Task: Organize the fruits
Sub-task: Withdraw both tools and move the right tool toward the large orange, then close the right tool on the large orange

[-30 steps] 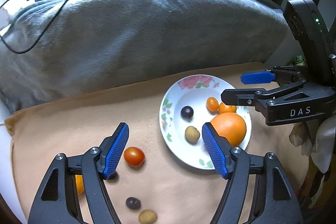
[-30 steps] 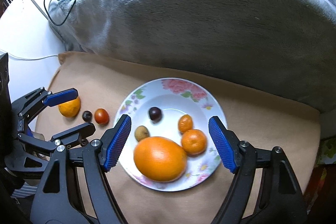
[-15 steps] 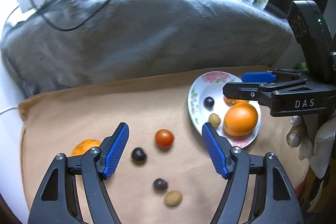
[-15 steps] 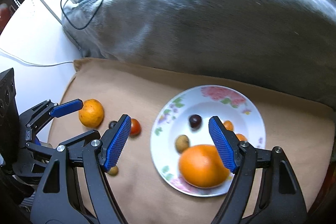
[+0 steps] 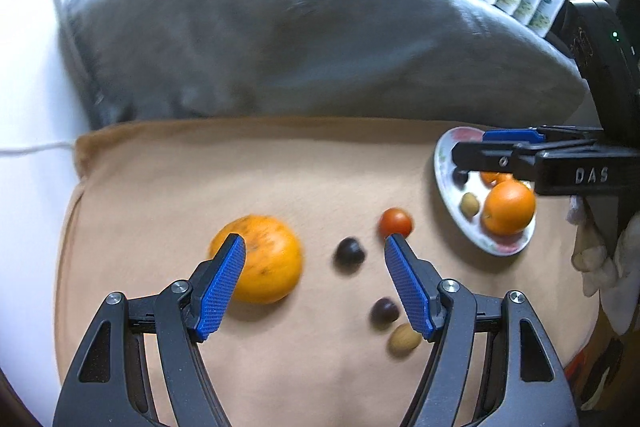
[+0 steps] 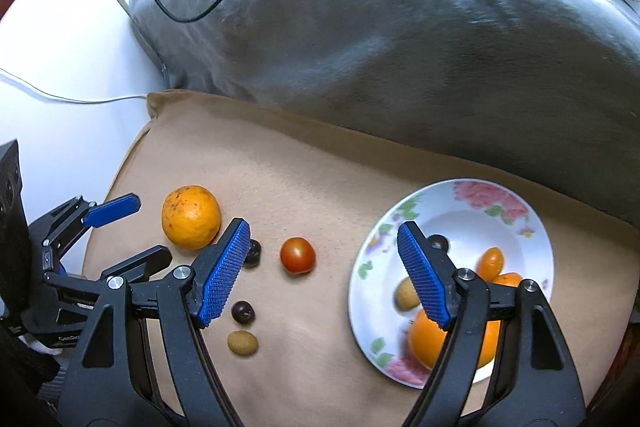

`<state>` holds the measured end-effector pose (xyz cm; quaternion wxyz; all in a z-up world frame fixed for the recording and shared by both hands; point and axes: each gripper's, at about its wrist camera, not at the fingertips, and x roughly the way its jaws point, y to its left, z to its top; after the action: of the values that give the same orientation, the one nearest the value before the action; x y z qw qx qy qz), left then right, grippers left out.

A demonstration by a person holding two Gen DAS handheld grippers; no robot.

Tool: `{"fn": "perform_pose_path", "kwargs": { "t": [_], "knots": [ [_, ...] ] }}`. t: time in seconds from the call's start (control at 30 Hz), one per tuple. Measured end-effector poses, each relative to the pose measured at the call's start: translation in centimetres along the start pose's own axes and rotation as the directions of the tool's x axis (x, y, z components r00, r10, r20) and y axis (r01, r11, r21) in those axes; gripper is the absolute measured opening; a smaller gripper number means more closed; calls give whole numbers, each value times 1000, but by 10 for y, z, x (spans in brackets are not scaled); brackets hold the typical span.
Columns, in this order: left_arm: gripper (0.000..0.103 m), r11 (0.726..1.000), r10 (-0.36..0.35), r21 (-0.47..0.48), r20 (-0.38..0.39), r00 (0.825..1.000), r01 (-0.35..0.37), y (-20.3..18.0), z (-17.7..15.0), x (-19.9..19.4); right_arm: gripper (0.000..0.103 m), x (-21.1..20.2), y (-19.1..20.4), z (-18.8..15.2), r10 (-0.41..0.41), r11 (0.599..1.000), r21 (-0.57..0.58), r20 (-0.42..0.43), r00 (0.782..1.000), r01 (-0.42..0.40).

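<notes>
While both jaws stand wide with nothing between them, the left hand-held gripper [image 5: 314, 259] hovers over the loose fruit on the tan cushion [image 5: 200, 179], and the right hand-held gripper [image 6: 322, 259] hangs between that fruit and the floral plate [image 6: 532, 227]. Nearest the left pads lies the speckled orange [image 5: 262, 255]: firm, round and fairly heavy, likely to roll on soft cloth, so it is best taken across its widest middle. Beside it the cherry tomato [image 6: 297, 255] looks thin-skinned and needs a light squeeze. From the right wrist the plate's inside shows openly, with a big orange [image 6: 424, 343] and small fruits, while the left wrist view has the other tool crossing the plate
</notes>
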<state>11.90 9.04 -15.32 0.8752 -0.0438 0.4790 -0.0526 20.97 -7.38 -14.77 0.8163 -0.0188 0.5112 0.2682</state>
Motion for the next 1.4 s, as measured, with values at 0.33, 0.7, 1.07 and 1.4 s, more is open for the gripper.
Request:
{"fn": "perform_pose_path", "kwargs": {
  "t": [0.33,0.7,1.07,1.4],
  "knots": [
    [72,993,-36,-118,-36,999,32,46,-24,10,79,33,40,10,146,989,-16,-37,989,-147],
    [72,956,-163,-254,-51,985,145,78,-35,35,79,88,79,10,255,965,-25,-149,955,-262],
    [72,944,-231,-259,-69,971,206,74,-34,56,79,121,92,10,328,944,46,-200,923,-326],
    [63,935,-269,-259,-71,961,243,77,-34,59,73,134,96,4,365,931,84,-235,901,-356]
  ]
}}
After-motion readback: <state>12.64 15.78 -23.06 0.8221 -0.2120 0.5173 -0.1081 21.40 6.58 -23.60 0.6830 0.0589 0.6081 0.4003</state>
